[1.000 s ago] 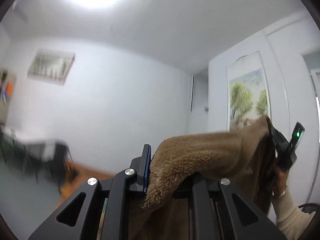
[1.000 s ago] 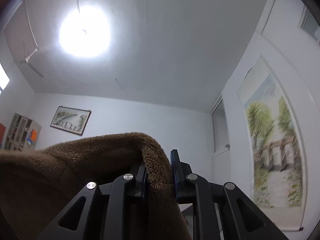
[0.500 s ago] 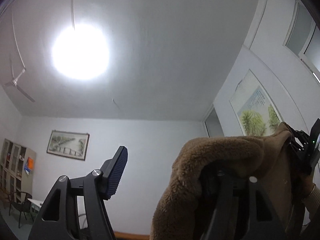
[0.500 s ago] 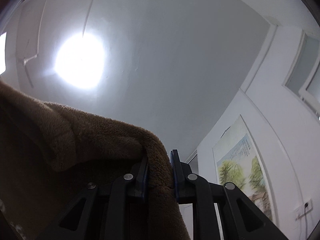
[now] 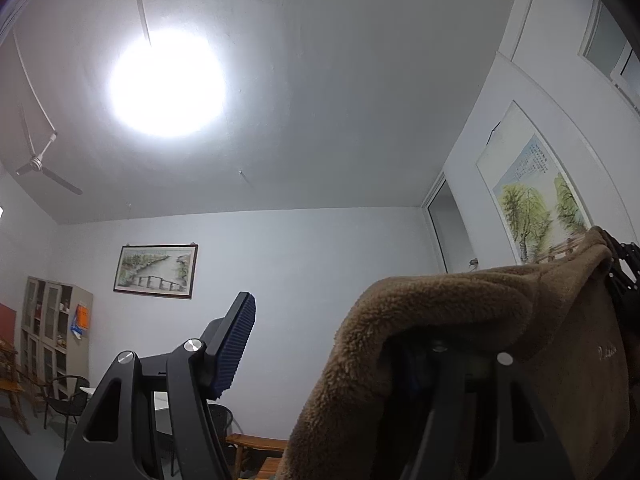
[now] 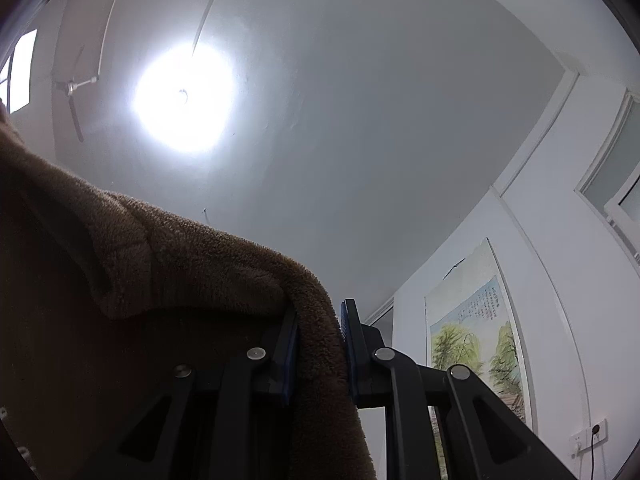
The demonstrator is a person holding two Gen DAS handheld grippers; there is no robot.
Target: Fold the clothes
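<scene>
Both grippers point up toward the ceiling. The right gripper (image 6: 318, 354) is clamped tight on a fold of the brown fleece garment (image 6: 168, 264), which drapes away to its left. The left gripper (image 5: 332, 344) stands wide, its ribbed blue pad (image 5: 236, 346) bare, while the fleece hangs draped over its other finger, unpinched.

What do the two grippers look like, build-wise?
Both match: the left gripper and right gripper have matte black angular linkage arms with triangular cut-outs, round silver pivot pins, and dark blue ribbed pads on the fingers. No cables or markings visible.
</scene>
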